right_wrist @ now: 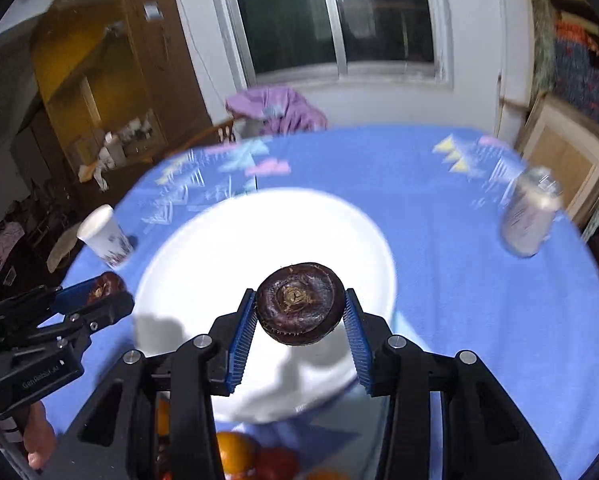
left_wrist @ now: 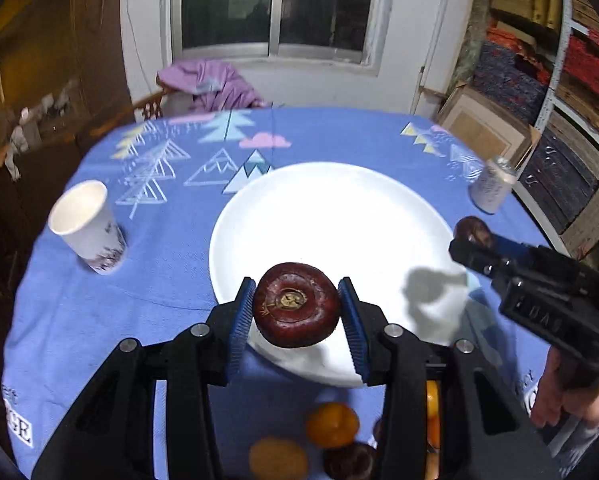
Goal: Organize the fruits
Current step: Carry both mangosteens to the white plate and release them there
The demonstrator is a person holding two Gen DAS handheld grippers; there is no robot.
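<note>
**Two grippers, each carrying a dark fruit over the white plate**

I am holding my left gripper [left_wrist: 297, 312] partly closed, its blue ribbed pads [left_wrist: 241, 318] pressing on both sides of a dark red round fruit [left_wrist: 297, 304]. The fruit's stem end is facing the camera, and it is hanging above the near rim of the white plate [left_wrist: 331, 216].

I am holding my right gripper [right_wrist: 299, 310] the same way, narrowed onto a darker, brown-purple round fruit [right_wrist: 299, 302], again with the stem end toward the lens. It too is hanging over the near part of the plate [right_wrist: 259, 232]. In the left wrist view, this right gripper [left_wrist: 465, 240] is showing at the plate's right edge with its fruit at the fingertips; my hand [left_wrist: 555, 392] is gripping its handle.

The plate is sitting near the middle of the table, on a blue tablecloth [left_wrist: 99, 312] printed with trees and mountains, and nothing is lying on it. Close to the near edge of the table, behind the gripper fingers, more fruit is waiting: an orange one [left_wrist: 331, 424], a paler orange one [left_wrist: 277, 458] and a dark one [left_wrist: 349, 460].

A white paper cup [left_wrist: 85, 226] is standing toward the table's left edge. A second cup [left_wrist: 491, 186], blurred, is standing toward the right edge.
</note>
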